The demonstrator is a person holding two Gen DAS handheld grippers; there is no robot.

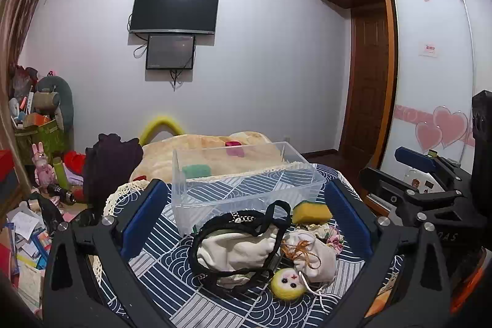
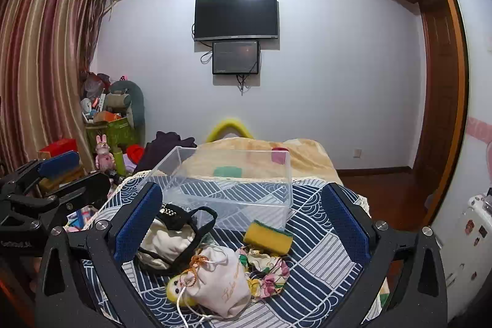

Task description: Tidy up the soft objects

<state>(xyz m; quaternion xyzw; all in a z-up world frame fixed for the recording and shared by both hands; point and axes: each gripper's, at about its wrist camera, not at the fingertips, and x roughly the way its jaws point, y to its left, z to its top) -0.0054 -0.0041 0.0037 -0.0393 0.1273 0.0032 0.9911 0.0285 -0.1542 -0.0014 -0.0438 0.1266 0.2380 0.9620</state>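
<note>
Both tongs hang spread and empty over the near end of the bed: left tongs (image 1: pixel 243 217), right tongs (image 2: pixel 243 220), nothing between the blue pads.

Soft things sit in a tight cluster on the navy wave-patterned cloth (image 1: pixel 172 275): a cream fabric bag with black strap handles (image 1: pixel 236 251) at left, a pale drawstring pouch with orange cord (image 2: pixel 218 282) near centre, a small yellow felt doll head (image 1: pixel 287 285) touching the pouch, a floral fabric piece (image 2: pixel 270 269) at right, and a yellow sponge with a green backing (image 2: pixel 267 237) just beside the clear plastic bin (image 2: pixel 227 186). The bin looks empty.

Risks, as I judge them: the black straps loop wide and could snag a pad; the pouch cords trail loose and might drag the doll head along; the light bin could slide if nudged.

Room: open cloth at right; the bed edge lies close on both sides, with floor clutter at left.
</note>
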